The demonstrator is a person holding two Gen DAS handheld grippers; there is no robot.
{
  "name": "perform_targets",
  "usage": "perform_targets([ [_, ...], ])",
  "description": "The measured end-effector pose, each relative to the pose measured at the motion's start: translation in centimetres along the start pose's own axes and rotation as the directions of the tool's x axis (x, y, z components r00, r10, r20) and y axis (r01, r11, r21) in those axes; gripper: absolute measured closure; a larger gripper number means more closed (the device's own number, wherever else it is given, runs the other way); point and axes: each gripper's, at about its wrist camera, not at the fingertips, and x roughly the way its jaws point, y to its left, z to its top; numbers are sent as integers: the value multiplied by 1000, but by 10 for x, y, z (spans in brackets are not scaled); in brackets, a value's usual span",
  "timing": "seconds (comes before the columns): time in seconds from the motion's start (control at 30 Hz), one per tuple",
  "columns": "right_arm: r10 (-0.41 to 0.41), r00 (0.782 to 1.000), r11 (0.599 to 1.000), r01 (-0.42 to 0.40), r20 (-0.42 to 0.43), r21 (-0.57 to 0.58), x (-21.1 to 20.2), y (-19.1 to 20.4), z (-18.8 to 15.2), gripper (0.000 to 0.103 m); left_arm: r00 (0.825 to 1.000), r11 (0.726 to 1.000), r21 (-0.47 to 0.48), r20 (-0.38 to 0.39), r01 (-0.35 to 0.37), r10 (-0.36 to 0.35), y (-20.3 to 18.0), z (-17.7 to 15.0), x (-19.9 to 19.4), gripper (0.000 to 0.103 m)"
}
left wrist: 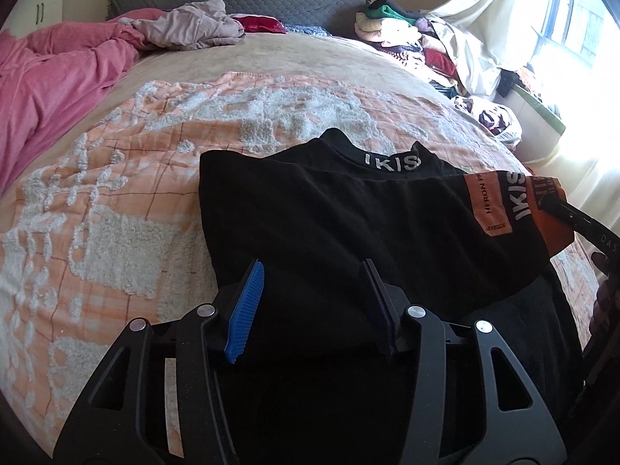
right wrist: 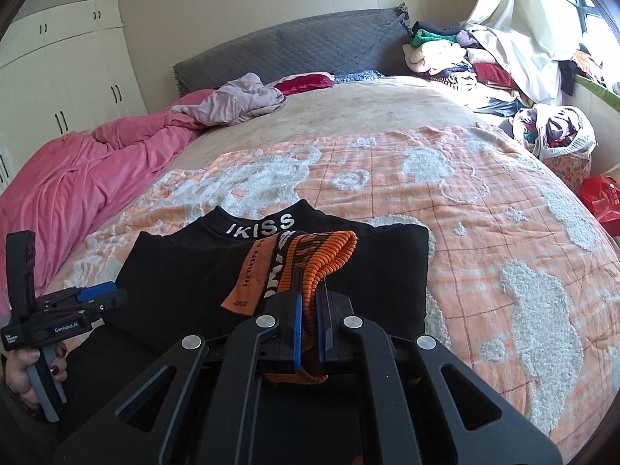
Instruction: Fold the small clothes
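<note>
Right gripper (right wrist: 308, 312) pinches the orange ribbed cuff (right wrist: 329, 255) of the black garment (left wrist: 348, 224) lying on the peach bedspread (right wrist: 484, 201); left gripper (left wrist: 314, 302) hovers spread above it. Pink duvet (left wrist: 58, 77) and clothes pile (right wrist: 465, 58) lie well apart; the garment's near edge is hidden.

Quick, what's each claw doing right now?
Left gripper: open, holding nothing, over the black top.
Right gripper: shut on the orange cuff.

Bedspread (right wrist: 484, 209) open right of black garment (right wrist: 186, 283); pink duvet (right wrist: 77, 170) seemingly crowds left.
</note>
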Motion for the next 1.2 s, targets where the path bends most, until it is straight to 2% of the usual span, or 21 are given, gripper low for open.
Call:
perform_targets([
  [0.1,-24,1000,1000,24,-20,-3,3,-1,-1,97,1000,1000,0,-3,-3,3,-2,-1,1,60],
  [0.13,-31,999,1000,31,-28,0,5,-2,-1,93,1000,1000,-1,5,1,-1,-2,0,-1,60],
  [0.2,-37,998,999,38,-52,5,8,-3,-3,76,1000,1000,8,22,8,-9,-5,1,-5,60],
  [0.3,-45,998,999,45,-52,2,10,-1,-5,70,1000,1000,18,19,8,-8,-7,1,-3,60],
  [0.37,-55,998,998,55,-43,-18,10,4,-6,70,1000,1000,20,6,5,-5,-8,0,2,61],
  [0.47,-55,997,997,52,-49,-64,13,13,-8,70,999,1000,23,-33,-17,18,-6,-3,10,68],
  [0.6,-47,996,992,38,-78,-123,22,26,-12,70,996,1000,17,-81,-25,27,0,-7,17,68],
  [0.73,-30,993,983,9,-112,-184,33,43,-19,61,996,1000,12,-85,-15,16,2,-9,17,68],
  [0.77,-45,991,979,19,-129,-202,37,46,-21,60,996,1000,10,-85,-13,14,2,-9,17,68],
  [0.83,-131,972,968,82,-197,-236,53,46,-29,59,996,1000,7,-84,-10,11,2,-10,16,68],
  [0.87,-163,957,964,104,-238,-243,61,41,-34,58,996,1000,7,-84,-8,9,2,-10,16,68],
  [0.9,-160,954,967,100,-253,-235,65,37,-38,58,996,1000,6,-86,-5,5,2,-10,15,68],
  [0.97,-144,954,974,89,-263,-208,66,30,-39,58,996,1000,6,-87,-4,4,2,-10,15,68],
  [1.2,-158,953,970,101,-259,-221,68,31,-42,54,996,1000,-3,-86,5,-5,3,-10,15,68],
])
